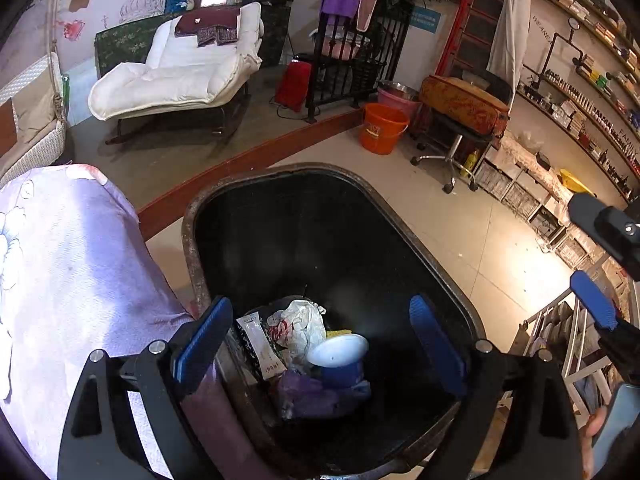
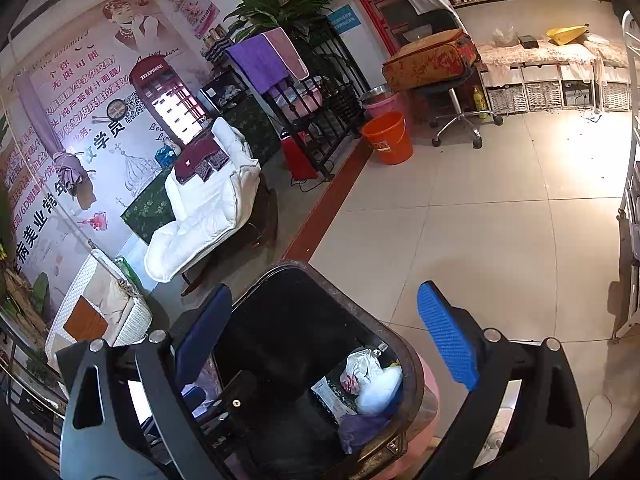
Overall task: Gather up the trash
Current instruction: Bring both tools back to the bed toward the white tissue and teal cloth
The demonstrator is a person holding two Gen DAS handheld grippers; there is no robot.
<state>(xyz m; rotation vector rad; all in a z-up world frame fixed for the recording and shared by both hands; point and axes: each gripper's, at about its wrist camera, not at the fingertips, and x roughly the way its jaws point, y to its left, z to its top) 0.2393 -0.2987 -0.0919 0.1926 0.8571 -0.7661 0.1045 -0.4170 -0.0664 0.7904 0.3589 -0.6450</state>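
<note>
I hold the left hand-held gripper (image 1: 320,344) spread wide and empty above the black bin (image 1: 192,240); the right hand-held gripper (image 2: 324,344) hangs beside it, also spread with nothing between its fingers. The trash lies at the bottom of the bin: a crumpled white bag (image 1: 300,326), a flat white sachet (image 1: 262,346), a blue cup (image 1: 340,356) and purple wrapping (image 1: 316,394) under the cup. I judge all of it light; the bag and wrapping are soft and should crush into a pinch, the cup is stiffer and best taken at its rim. The left view looks straight down onto the pile. The right view shows the bin's outer wall, the open tiled floor (image 2: 500,220) past the bin, and the other gripper's body inside the bin.
</note>
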